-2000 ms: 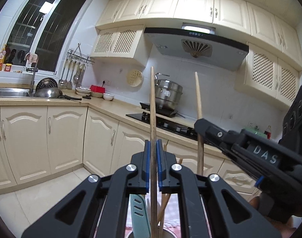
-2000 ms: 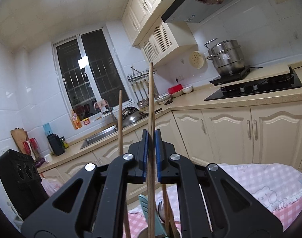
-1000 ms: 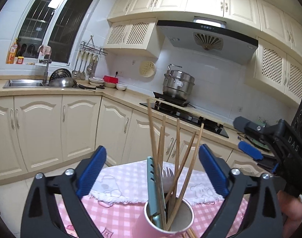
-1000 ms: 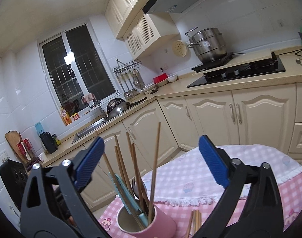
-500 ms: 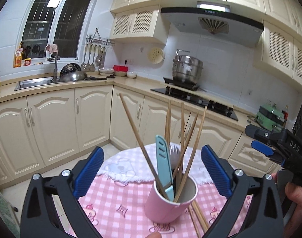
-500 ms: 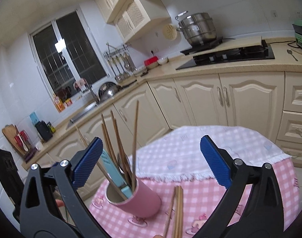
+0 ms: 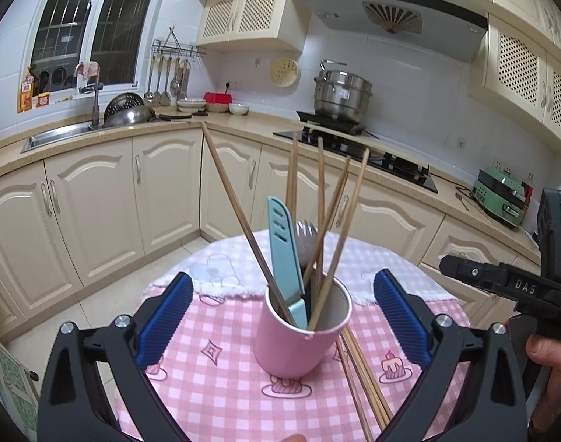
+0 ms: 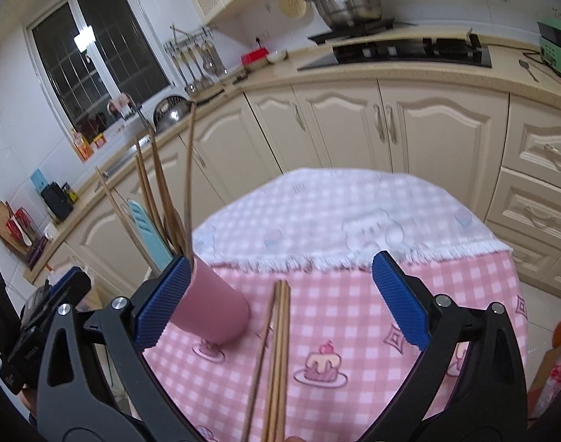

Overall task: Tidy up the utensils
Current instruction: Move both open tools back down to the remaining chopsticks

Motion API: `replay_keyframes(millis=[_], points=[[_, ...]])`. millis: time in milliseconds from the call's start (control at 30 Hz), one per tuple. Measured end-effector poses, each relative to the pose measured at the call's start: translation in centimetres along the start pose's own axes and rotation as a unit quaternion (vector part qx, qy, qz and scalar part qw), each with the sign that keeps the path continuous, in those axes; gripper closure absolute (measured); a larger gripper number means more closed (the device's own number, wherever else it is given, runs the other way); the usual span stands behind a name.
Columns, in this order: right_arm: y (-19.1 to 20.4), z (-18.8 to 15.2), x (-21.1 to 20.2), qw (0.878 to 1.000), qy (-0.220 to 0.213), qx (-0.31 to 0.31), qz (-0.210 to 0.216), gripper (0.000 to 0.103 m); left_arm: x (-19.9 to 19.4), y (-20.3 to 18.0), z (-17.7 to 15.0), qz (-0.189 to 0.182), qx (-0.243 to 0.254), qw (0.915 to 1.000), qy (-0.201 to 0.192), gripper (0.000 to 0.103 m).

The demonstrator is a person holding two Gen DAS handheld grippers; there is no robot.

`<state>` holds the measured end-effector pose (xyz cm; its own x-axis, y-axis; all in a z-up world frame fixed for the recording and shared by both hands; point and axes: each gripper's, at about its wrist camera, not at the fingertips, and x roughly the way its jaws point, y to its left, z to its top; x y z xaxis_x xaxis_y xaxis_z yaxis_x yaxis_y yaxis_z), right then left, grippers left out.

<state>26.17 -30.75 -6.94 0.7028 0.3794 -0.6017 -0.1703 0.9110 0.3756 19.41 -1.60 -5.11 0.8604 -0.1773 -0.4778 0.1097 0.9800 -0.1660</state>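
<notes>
A pink cup (image 7: 298,342) stands on the round table with the pink checked cloth (image 7: 214,379). It holds several wooden chopsticks (image 7: 321,228), a light blue utensil (image 7: 284,254) and a metal fork (image 7: 307,239). My left gripper (image 7: 282,316) is open and empty, its blue pads either side of the cup. Several loose chopsticks (image 7: 357,372) lie on the cloth right of the cup. In the right wrist view my right gripper (image 8: 280,291) is open and empty above those loose chopsticks (image 8: 276,353), with the pink cup (image 8: 214,309) by its left pad.
Cream kitchen cabinets (image 7: 162,191) and a counter with a sink (image 7: 55,134) and a black hob (image 7: 357,151) run behind the table. A steel pot (image 7: 341,95) stands on the hob. The right gripper's body (image 7: 516,287) shows at the right of the left wrist view.
Both grippers let go of chopsticks into the cup, opened wide and drew back. The right gripper has swung right and tipped down over the loose chopsticks on the cloth.
</notes>
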Motion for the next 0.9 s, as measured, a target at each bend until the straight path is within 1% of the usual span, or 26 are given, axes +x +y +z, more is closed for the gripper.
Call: replay_keyframes(millis=[167, 233, 367, 467, 667, 900], points=[[-0.7, -1.0, 0.7, 0.999, 0.032, -0.011, -0.011, 0.006, 0.9, -0.7, -1.1, 0.001, 0.002, 0.9996, 0.029, 0.007], [-0.9, -1.4, 1.1, 0.998, 0.051, -0.018, -0.02, 0.006, 1.2, -0.9, -1.5, 0.002, 0.002, 0.9991, 0.041, 0.007], [-1.1, -2.5, 2.1, 0.995, 0.09, -0.034, -0.03, 0.006, 2.2, -1.4, -2.6, 0.004, 0.005, 0.9974, 0.072, 0.007], [-1.4, -3.4, 2.7, 0.992, 0.112, -0.043, -0.035, 0.006, 3.1, -2.0, -3.7, 0.006, 0.011, 0.9947, 0.102, 0.007], [-2.3, -4.3, 3.1, 0.989, 0.134, -0.04, -0.046, 0.006, 5.2, -3.7, -6.1, 0.003, 0.032, 0.9869, 0.158, 0.007], [-2.8, -5.6, 3.9, 0.983, 0.165, -0.057, -0.058, 0.006, 8.0, -5.4, -9.3, 0.013, 0.066, 0.9727, 0.222, 0.007]])
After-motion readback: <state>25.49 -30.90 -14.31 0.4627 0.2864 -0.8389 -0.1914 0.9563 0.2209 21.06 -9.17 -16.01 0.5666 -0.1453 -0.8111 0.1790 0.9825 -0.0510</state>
